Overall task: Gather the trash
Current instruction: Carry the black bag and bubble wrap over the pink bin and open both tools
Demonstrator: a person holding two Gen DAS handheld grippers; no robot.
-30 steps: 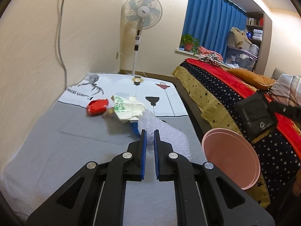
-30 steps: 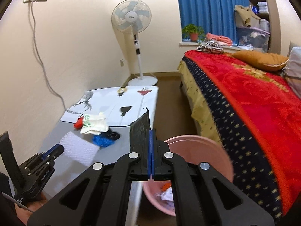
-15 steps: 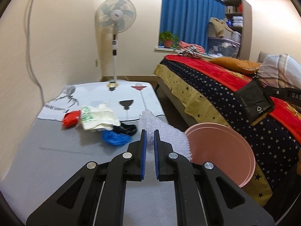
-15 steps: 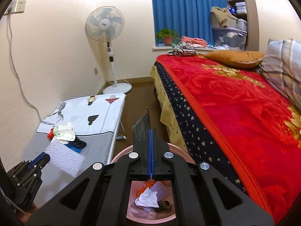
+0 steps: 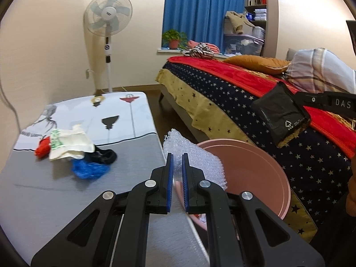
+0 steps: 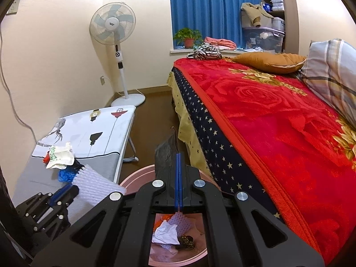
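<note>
Far left, both views: cream wall, a pedestal fan (image 5: 108,20) standing in the corner. Lower left of the left wrist view: the surface (image 5: 44,191), grey with a white printed cloth at its far end. On it a small heap of trash: red wrapper (image 5: 42,148), white crumpled paper bag with green print (image 5: 70,144), a black item (image 5: 104,155), blue crumpled plastic (image 5: 89,170), all touching or overlapping. Centre of that view: left gripper (image 5: 175,162), blue pads clenched on a sheet of bubble wrap (image 5: 195,160); the sheet sticks out up and to the right, its right edge overlapping the bin's rim. In the right wrist view this same gripper shows at lower left with the wrap fanned toward the bin. Just right of centre: pink round bin (image 5: 255,169) on the floor between surface and bed; the right wrist view looks down into it, with white crumpled paper (image 6: 166,233), a piece of white foam netting and something orange and dark inside. Right gripper (image 6: 178,162) is above the bin, pads pressed fully together on a black plastic bag (image 6: 165,153); in the left wrist view that bag hangs at right, in front of the bed. Right side: bed (image 6: 278,122) with red rose blanket, star-patterned edge, orange and plaid pillows. Behind: blue curtain (image 5: 200,11), potted plant on the sill.
</note>
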